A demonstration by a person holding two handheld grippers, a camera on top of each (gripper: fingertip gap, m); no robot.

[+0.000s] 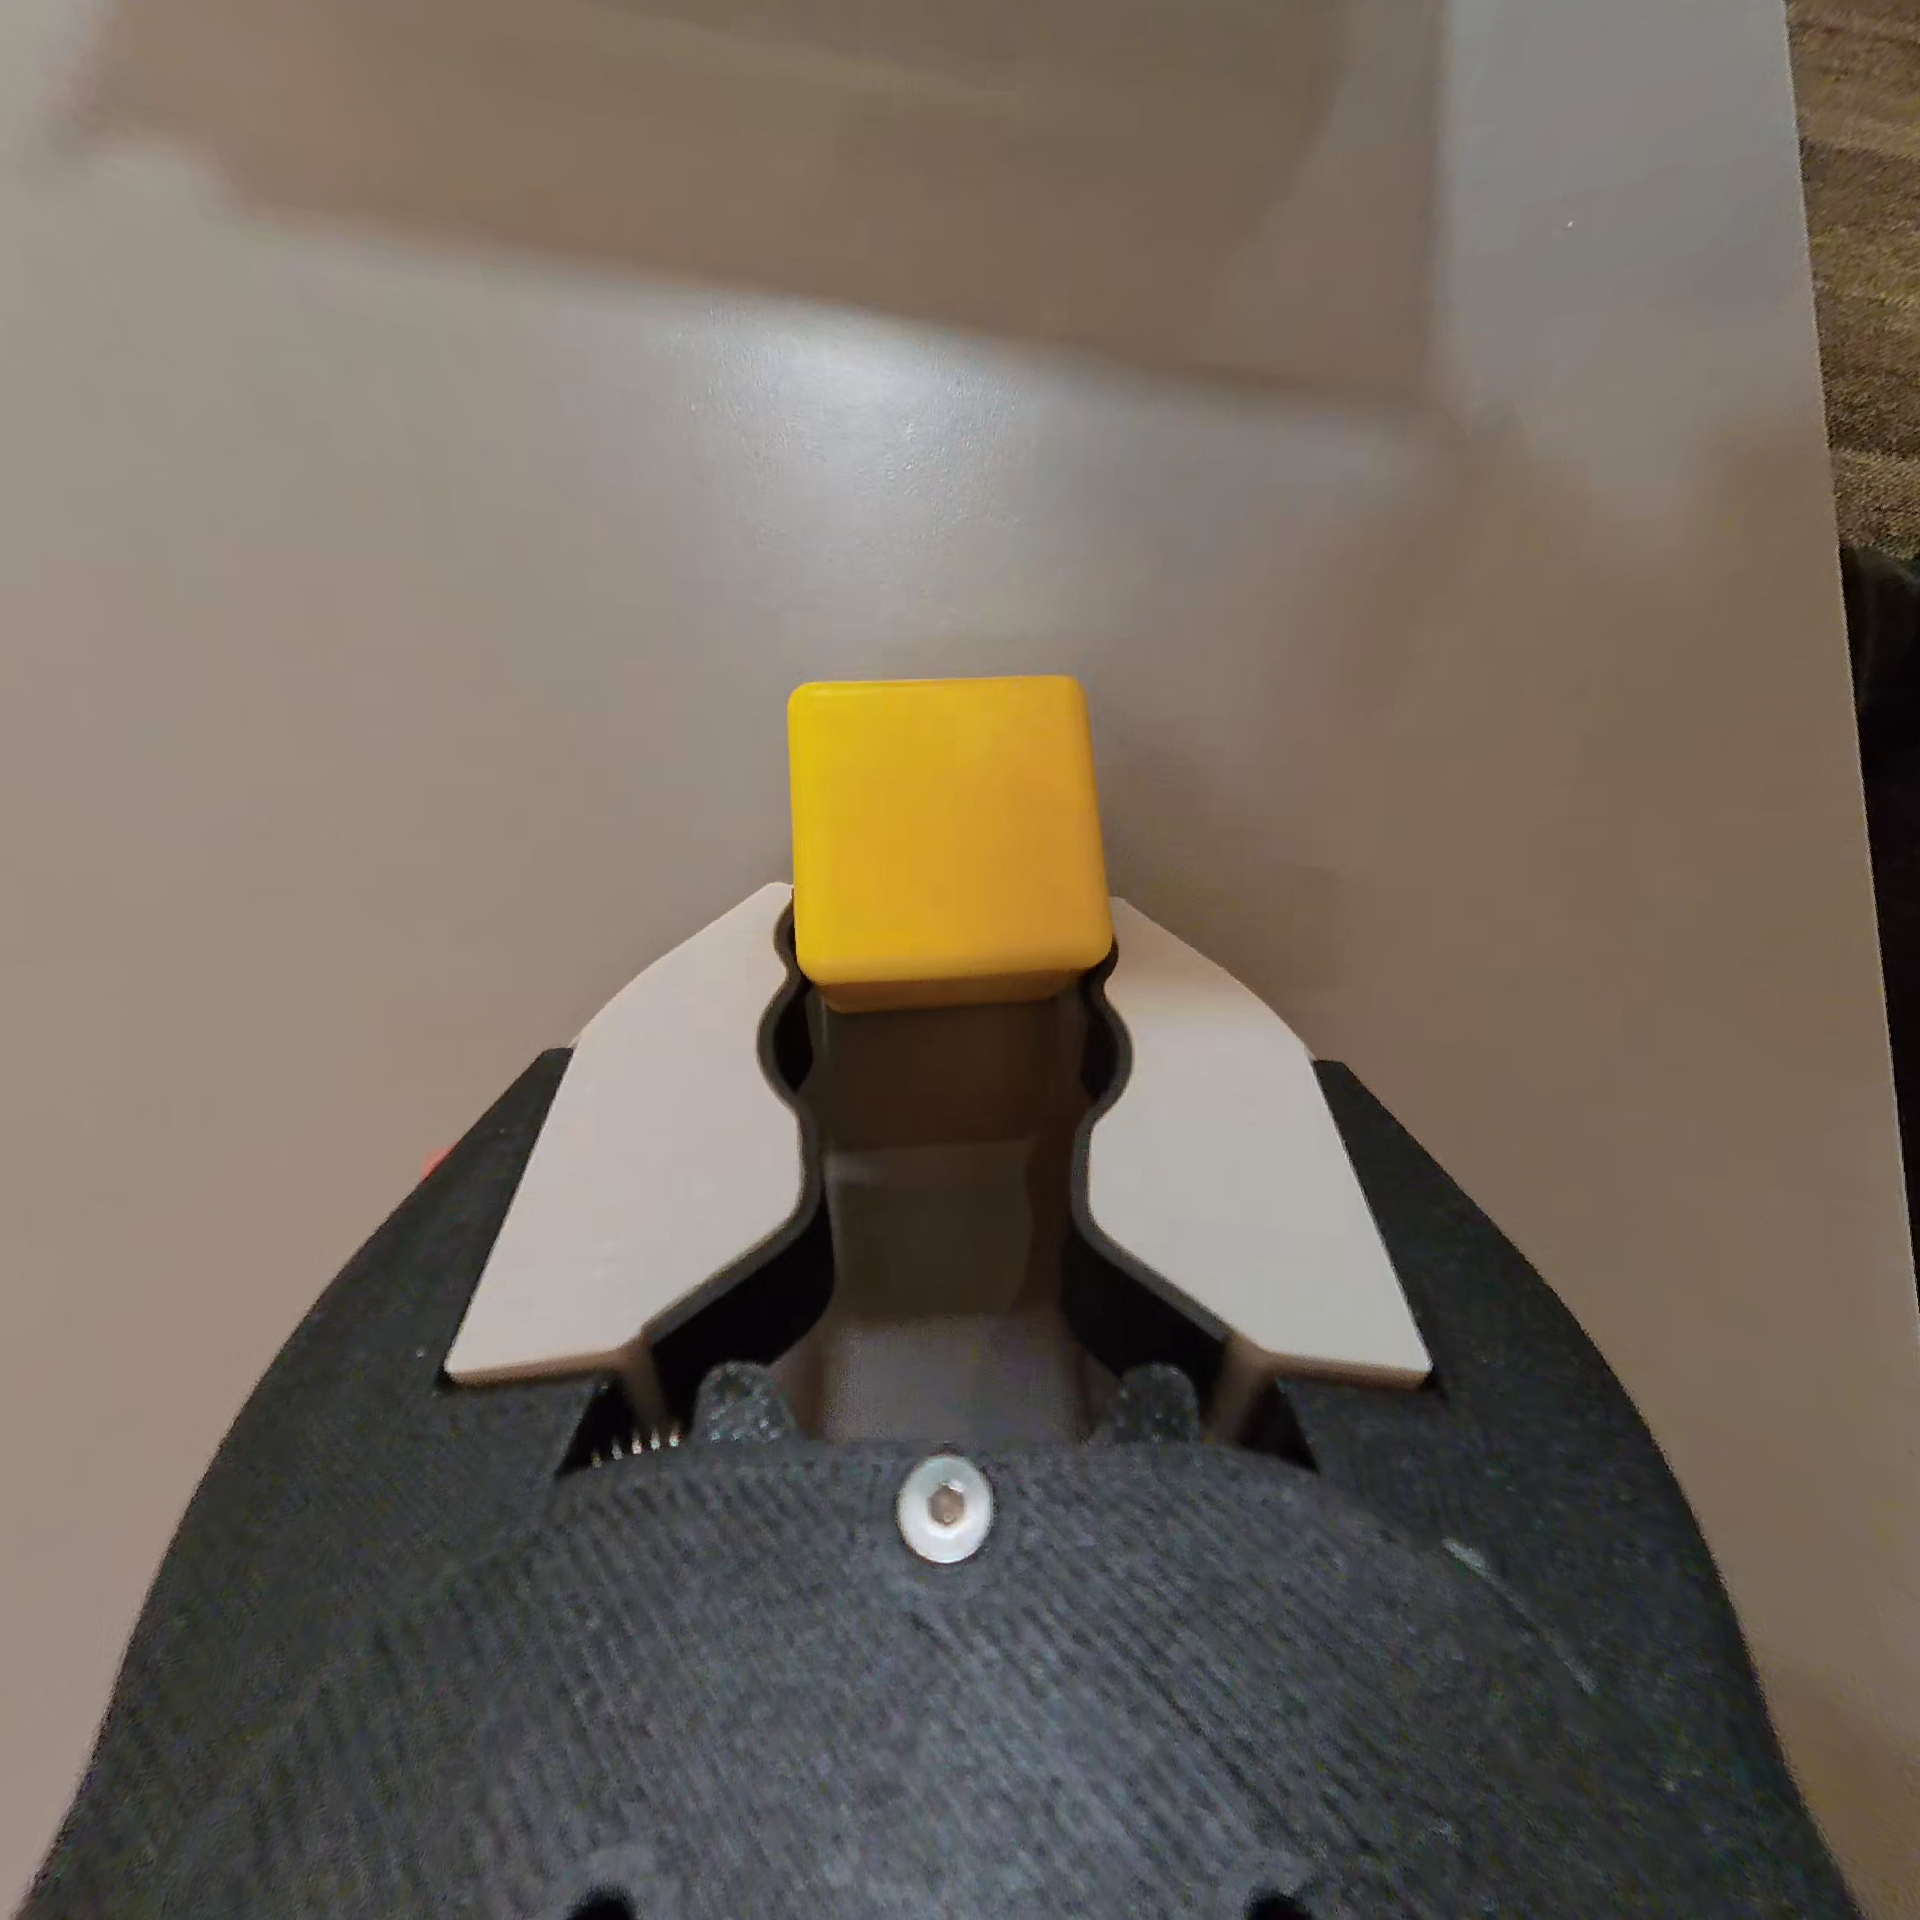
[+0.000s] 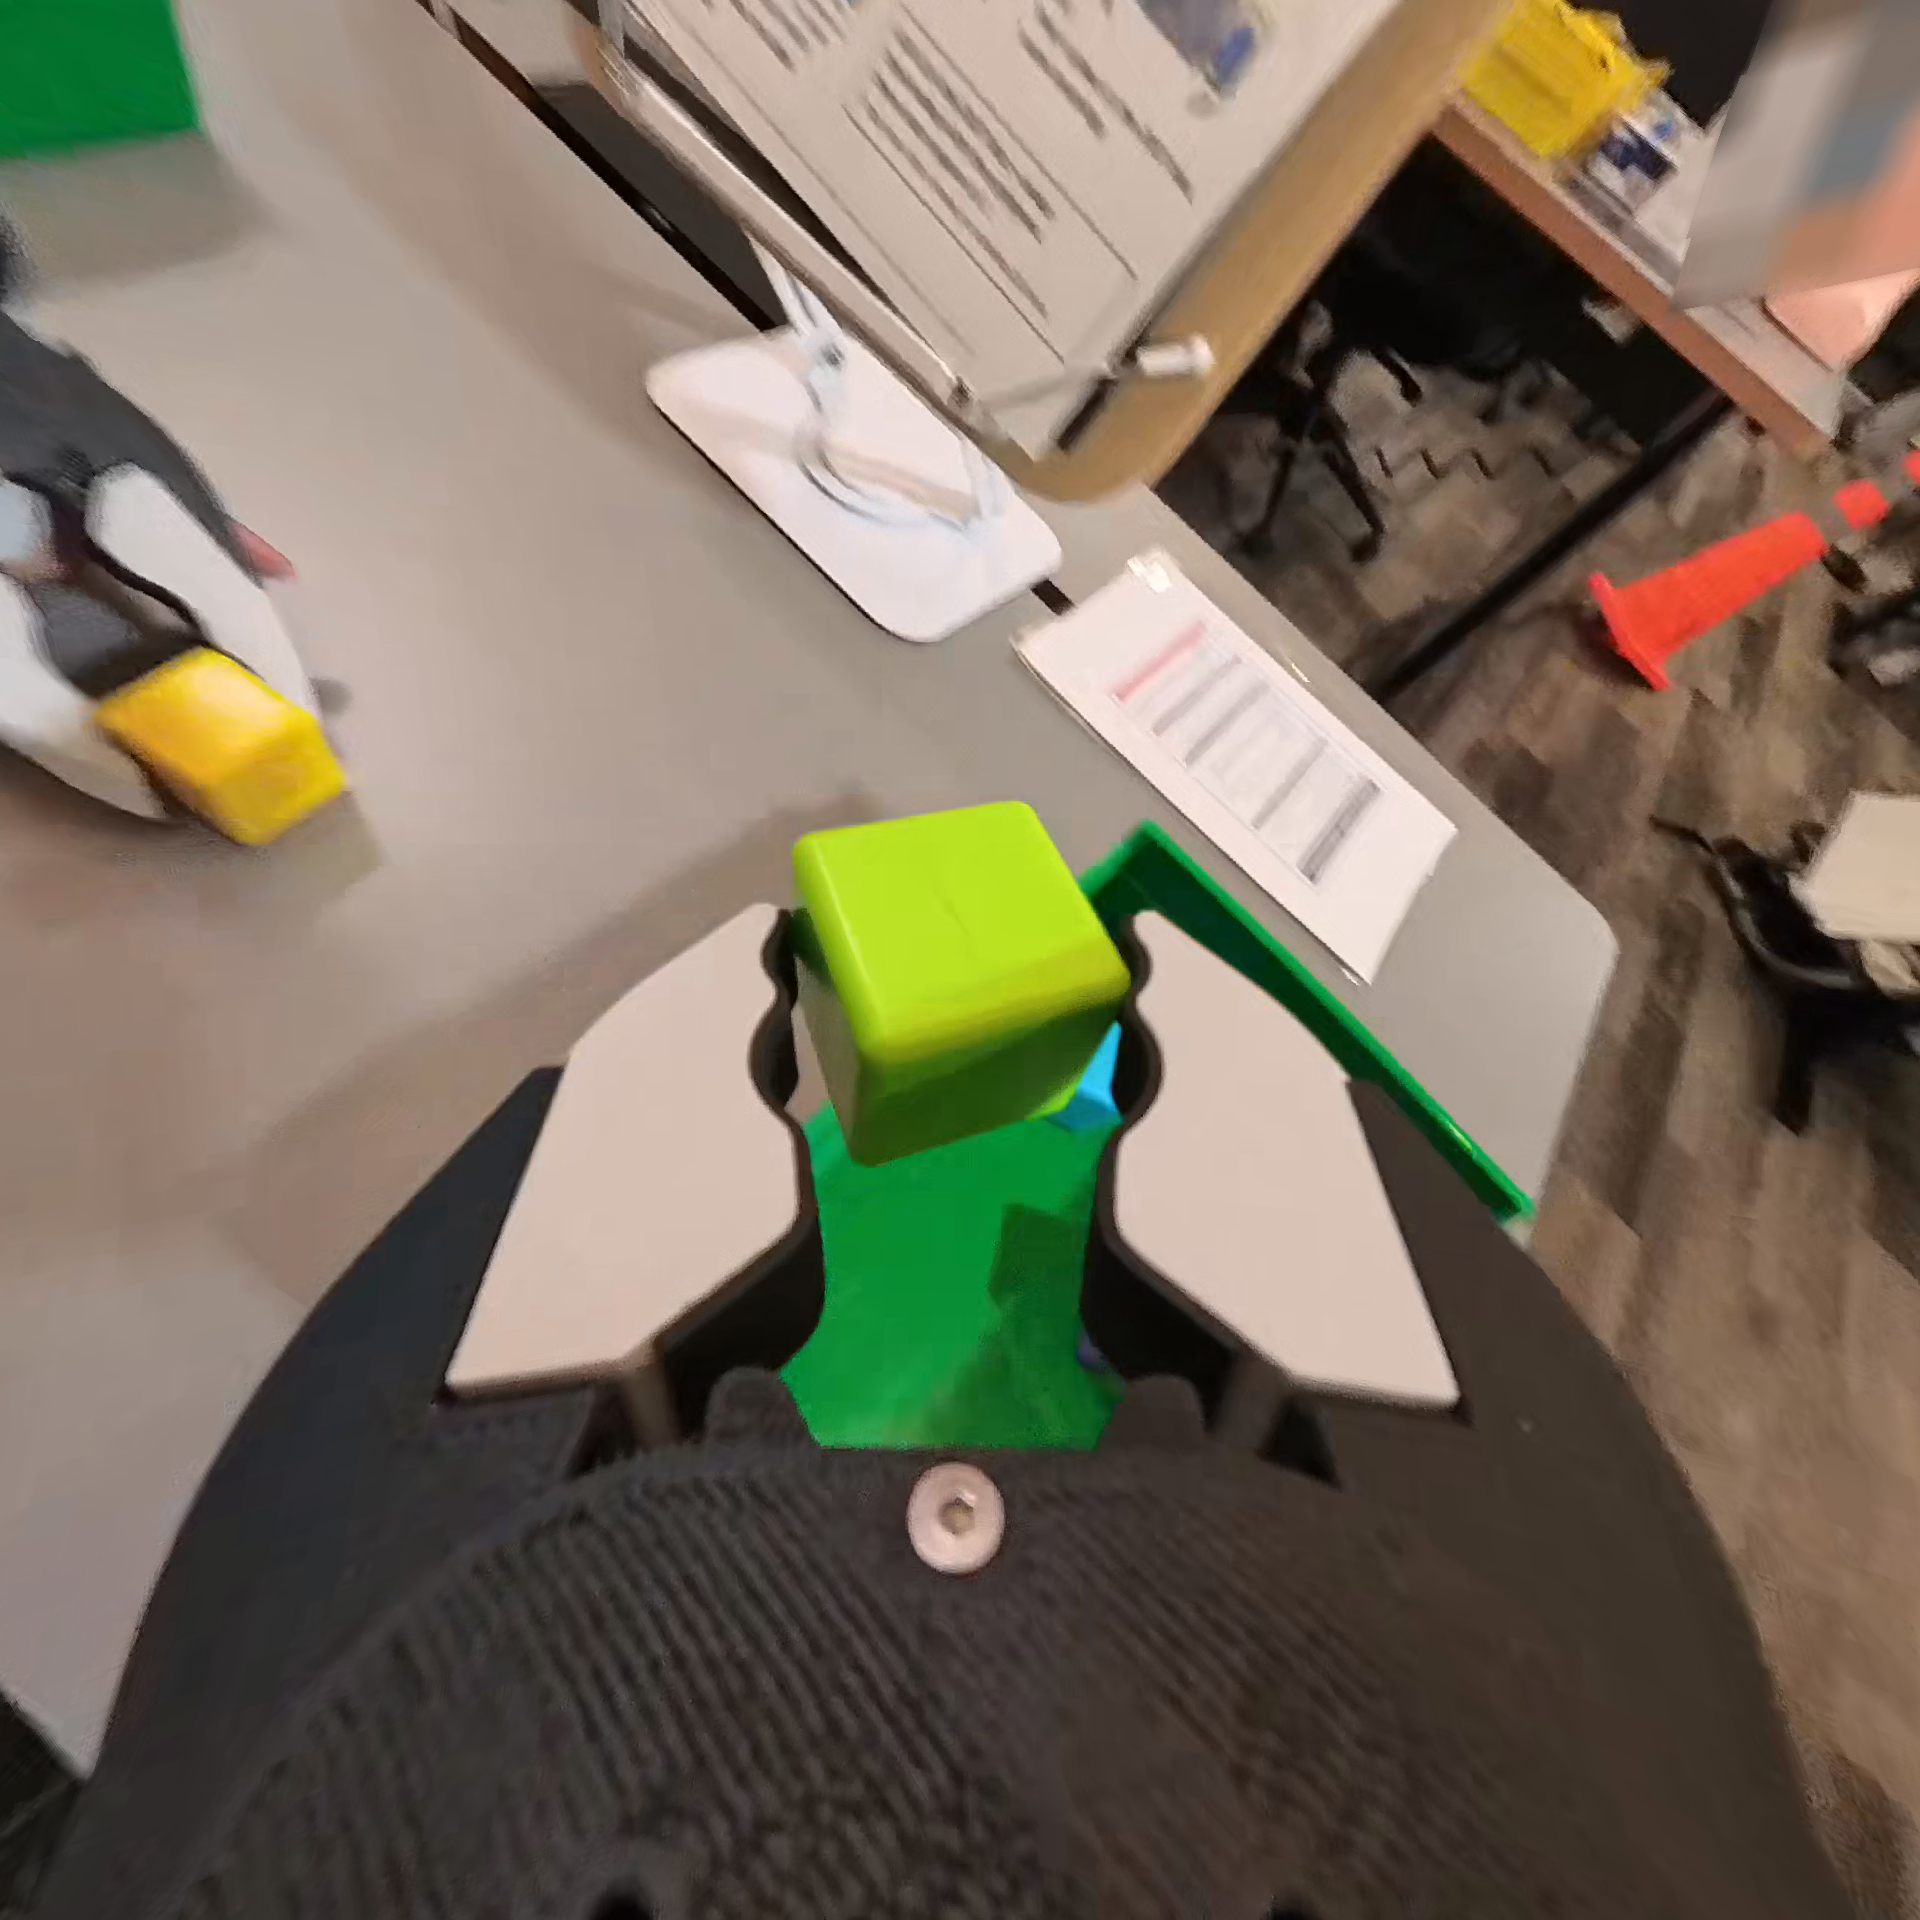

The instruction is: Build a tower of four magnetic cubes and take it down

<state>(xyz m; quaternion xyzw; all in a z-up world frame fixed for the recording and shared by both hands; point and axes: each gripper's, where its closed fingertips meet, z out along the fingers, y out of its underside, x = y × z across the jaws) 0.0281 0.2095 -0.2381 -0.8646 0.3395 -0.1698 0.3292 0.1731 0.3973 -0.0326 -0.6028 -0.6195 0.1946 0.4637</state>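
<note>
Right gripper, black printed body with pale grey finger plates, fills the near view, closed snugly on a lime-green plastic cube held above a bright green tray; a bit of blue peeks out underneath, can't tell what. Left gripper is clamped on a yellow plastic cube low over the grey tabletop. Farther back: white monitor base, printed paper sheet, orange cone on the floor.
</note>
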